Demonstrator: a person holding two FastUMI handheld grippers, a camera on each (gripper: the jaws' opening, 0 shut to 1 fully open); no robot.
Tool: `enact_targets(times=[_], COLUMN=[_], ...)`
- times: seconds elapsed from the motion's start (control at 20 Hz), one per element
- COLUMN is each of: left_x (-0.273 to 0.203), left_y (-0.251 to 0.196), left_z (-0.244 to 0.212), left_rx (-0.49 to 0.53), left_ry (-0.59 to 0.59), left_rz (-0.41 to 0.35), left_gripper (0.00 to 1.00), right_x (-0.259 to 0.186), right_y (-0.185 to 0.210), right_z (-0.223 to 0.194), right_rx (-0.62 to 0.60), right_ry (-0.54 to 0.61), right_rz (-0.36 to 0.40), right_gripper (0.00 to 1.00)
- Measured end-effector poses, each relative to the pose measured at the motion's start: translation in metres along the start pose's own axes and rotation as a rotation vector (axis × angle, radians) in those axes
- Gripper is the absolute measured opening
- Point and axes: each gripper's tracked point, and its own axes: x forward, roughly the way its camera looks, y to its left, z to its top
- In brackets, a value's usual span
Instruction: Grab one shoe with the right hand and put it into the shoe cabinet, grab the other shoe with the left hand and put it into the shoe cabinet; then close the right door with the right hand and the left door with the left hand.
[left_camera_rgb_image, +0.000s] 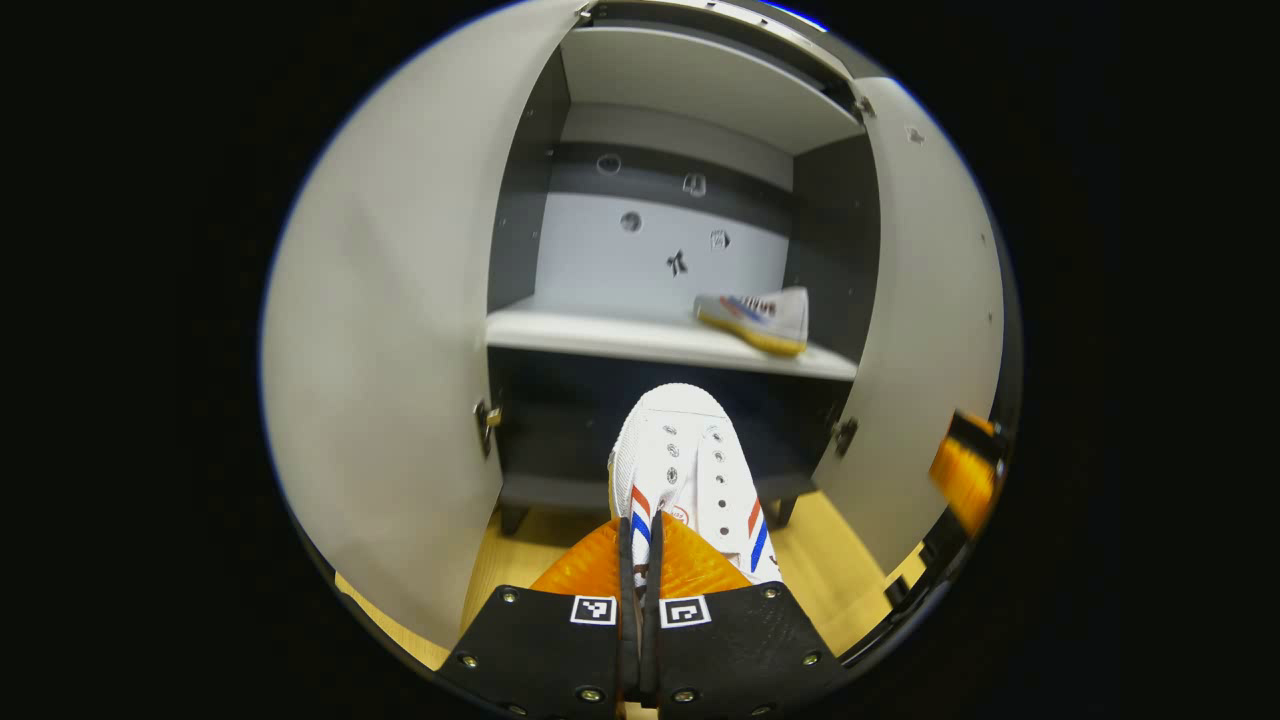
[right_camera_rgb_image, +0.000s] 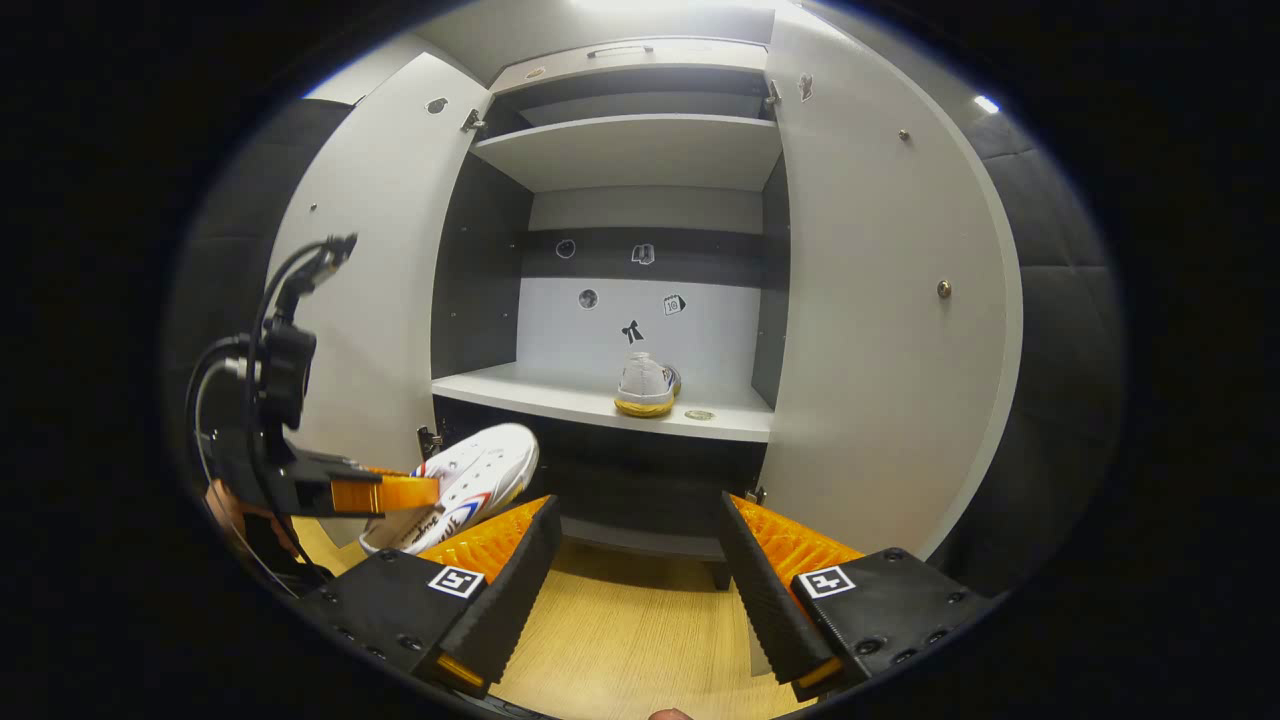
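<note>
My left gripper (left_camera_rgb_image: 640, 530) is shut on the heel end of a white shoe (left_camera_rgb_image: 690, 450) with red and blue stripes. It holds the shoe in the air before the open shoe cabinet, toe toward the middle shelf (left_camera_rgb_image: 600, 335). The other matching shoe (left_camera_rgb_image: 755, 318) lies on that shelf at the right. In the right gripper view, my right gripper (right_camera_rgb_image: 635, 560) stands open with nothing between its fingers, low in front of the cabinet. The left gripper (right_camera_rgb_image: 390, 492) with the held shoe (right_camera_rgb_image: 480, 470) is to its left. The shelved shoe (right_camera_rgb_image: 647, 386) rests heel outward.
Both cabinet doors stand wide open: the left door (right_camera_rgb_image: 380, 250) and the right door (right_camera_rgb_image: 880, 300). An upper shelf (right_camera_rgb_image: 630, 150) is bare. A small round disc (right_camera_rgb_image: 699, 414) lies on the middle shelf by the shoe. Wooden floor (right_camera_rgb_image: 640, 630) runs below.
</note>
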Motion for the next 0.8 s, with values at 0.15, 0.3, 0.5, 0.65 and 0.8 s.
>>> enact_targets(times=[0.15, 0.3, 0.5, 0.65, 0.8], left_x=[-0.001, -0.003, -0.003, -0.005, -0.005], left_y=[0.001, -0.001, -0.001, -0.001, -0.001], left_z=[0.000, 0.004, 0.003, 0.005, 0.004], left_rx=[0.008, 0.018, 0.034, 0.043, 0.040], left_ry=[-0.056, -0.104, -0.160, -0.180, -0.171], left_rz=[-0.002, 0.007, 0.018, 0.027, 0.028], left_gripper=[0.00, 0.00, 0.00, 0.00, 0.00], right_x=[0.002, 0.003, 0.006, 0.010, 0.015], right_y=[-0.001, -0.001, -0.002, -0.004, -0.006], right_z=[0.000, -0.004, -0.010, -0.011, -0.015], right_rx=[0.006, 0.010, 0.010, 0.017, 0.031], right_ry=[-0.003, 0.000, 0.012, 0.013, 0.024], right_rz=[0.004, 0.010, 0.015, 0.011, 0.012], right_gripper=[0.98, 0.98, 0.98, 0.98, 0.98])
